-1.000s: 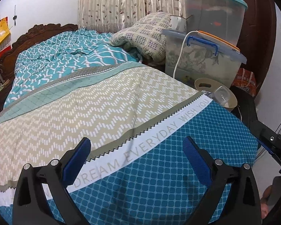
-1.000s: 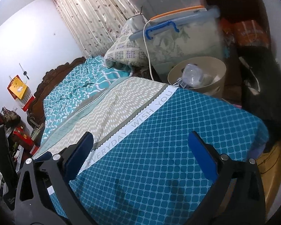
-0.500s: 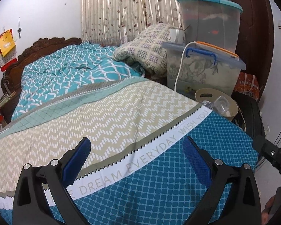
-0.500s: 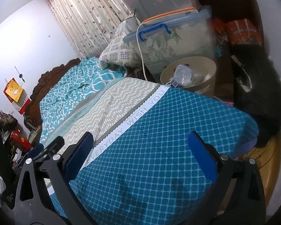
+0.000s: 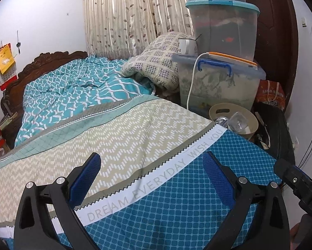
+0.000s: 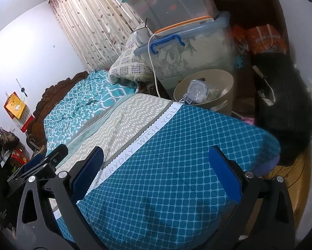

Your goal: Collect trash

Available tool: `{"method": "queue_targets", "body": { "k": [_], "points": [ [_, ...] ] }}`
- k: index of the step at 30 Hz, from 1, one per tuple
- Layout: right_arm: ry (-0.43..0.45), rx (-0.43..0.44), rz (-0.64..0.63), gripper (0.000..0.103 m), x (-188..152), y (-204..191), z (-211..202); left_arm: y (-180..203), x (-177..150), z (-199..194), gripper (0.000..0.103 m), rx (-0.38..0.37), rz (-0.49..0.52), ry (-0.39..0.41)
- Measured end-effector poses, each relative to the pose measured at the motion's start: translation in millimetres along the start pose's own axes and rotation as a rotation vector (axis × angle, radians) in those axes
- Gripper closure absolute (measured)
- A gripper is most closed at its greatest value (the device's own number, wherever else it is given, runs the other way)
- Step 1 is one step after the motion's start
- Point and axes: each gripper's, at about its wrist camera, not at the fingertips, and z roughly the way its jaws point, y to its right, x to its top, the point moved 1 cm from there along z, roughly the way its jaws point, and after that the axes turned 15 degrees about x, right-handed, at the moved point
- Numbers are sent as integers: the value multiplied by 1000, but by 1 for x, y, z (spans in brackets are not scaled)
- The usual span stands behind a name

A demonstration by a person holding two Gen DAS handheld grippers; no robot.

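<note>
The left claw (image 5: 151, 177) hangs over the near end of the bed (image 5: 135, 145), its blue-padded fingers spread wide with nothing between them. The right claw (image 6: 156, 173) is likewise wide and empty above the blue checked part of the bedspread (image 6: 176, 156). In the right wrist view the left claw's body shows at the near left edge.

At the far right corner of the bed, just beside the mattress edge, stands a beige wastebasket (image 6: 216, 79). Inside it lie a clear plastic cup (image 6: 195, 90) on its side and a pale wrapper (image 6: 214, 93); in the left wrist view the same basket (image 5: 218, 109) sits low behind the printed white band of the bedspread. Behind the basket is a clear storage box with a blue handle (image 5: 220, 81), a second lidded tub (image 5: 222, 25) stacked on it, and a white enamel mug (image 5: 186, 45) on its lid. A white cable (image 5: 192, 83) hangs down the box front. A checked folded quilt (image 5: 153, 62) lies to the left of the boxes.
</note>
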Motion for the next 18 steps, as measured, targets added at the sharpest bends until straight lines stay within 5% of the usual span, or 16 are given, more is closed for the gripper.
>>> {"method": "queue_targets", "body": {
  "k": [18],
  "points": [
    [-10, 6, 3, 3, -1, -2, 1, 4, -5, -1, 9, -6, 25, -24]
  ]
}}
